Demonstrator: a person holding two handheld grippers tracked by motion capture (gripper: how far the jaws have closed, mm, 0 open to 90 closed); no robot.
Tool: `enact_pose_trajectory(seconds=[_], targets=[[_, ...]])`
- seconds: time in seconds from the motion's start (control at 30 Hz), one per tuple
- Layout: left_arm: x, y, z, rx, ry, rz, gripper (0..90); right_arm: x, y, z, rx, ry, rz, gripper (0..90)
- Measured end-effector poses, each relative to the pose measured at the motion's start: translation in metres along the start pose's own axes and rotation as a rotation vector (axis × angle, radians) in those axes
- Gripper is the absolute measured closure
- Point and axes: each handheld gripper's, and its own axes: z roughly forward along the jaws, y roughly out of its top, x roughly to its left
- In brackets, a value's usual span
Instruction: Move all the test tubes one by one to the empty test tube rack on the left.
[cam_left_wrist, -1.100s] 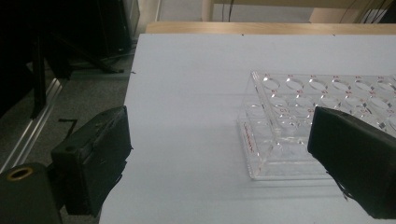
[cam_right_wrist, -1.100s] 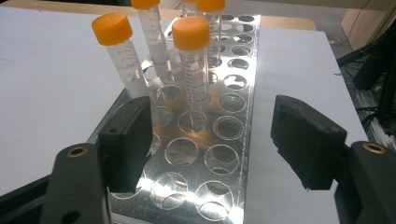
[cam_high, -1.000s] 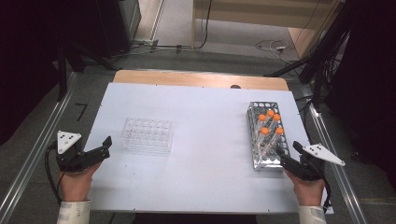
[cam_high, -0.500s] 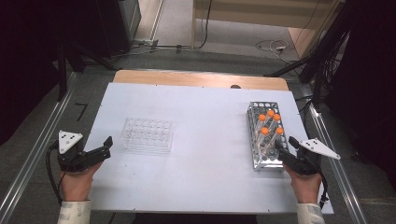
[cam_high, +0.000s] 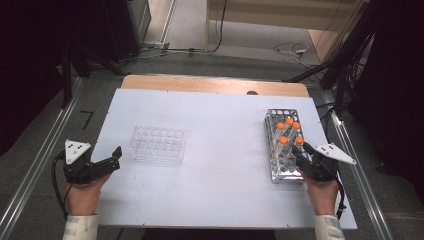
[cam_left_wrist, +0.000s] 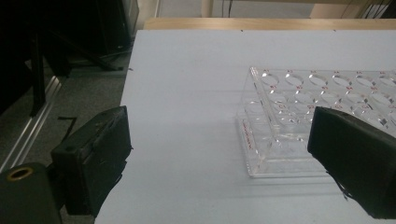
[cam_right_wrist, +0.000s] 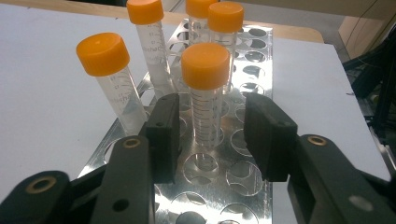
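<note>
A metal rack (cam_high: 281, 161) at the table's right holds several clear tubes with orange caps (cam_high: 283, 140). My right gripper (cam_high: 303, 153) is at the rack's near right corner. In the right gripper view its jaws (cam_right_wrist: 212, 108) flank the nearest tube (cam_right_wrist: 205, 119). They have just been closing, with a small gap left on each side of the tube. A clear plastic rack (cam_high: 157, 145) with no tubes stands left of centre. My left gripper (cam_high: 111, 161) rests open at the table's left edge, with the clear rack (cam_left_wrist: 289, 116) just ahead of its right jaw.
The white table top (cam_high: 220, 130) has free room between the two racks. A wooden strip (cam_high: 210, 84) runs along its far edge. Metal rails (cam_high: 35, 165) flank the table, and cables and dark equipment lie on the floor beyond.
The right gripper has edged forward to the metal rack and its jaws have narrowed around the nearest tube. The left gripper has stayed where it was.
</note>
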Motion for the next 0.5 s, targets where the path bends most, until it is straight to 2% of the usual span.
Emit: enact_pose_trajectory(seconds=[0.5], targets=[[0.0,0.0,-0.001,-0.002,-0.003,-0.003,6.5,0.004,0.003,0.011,0.038,-0.008,-0.006,70.8]])
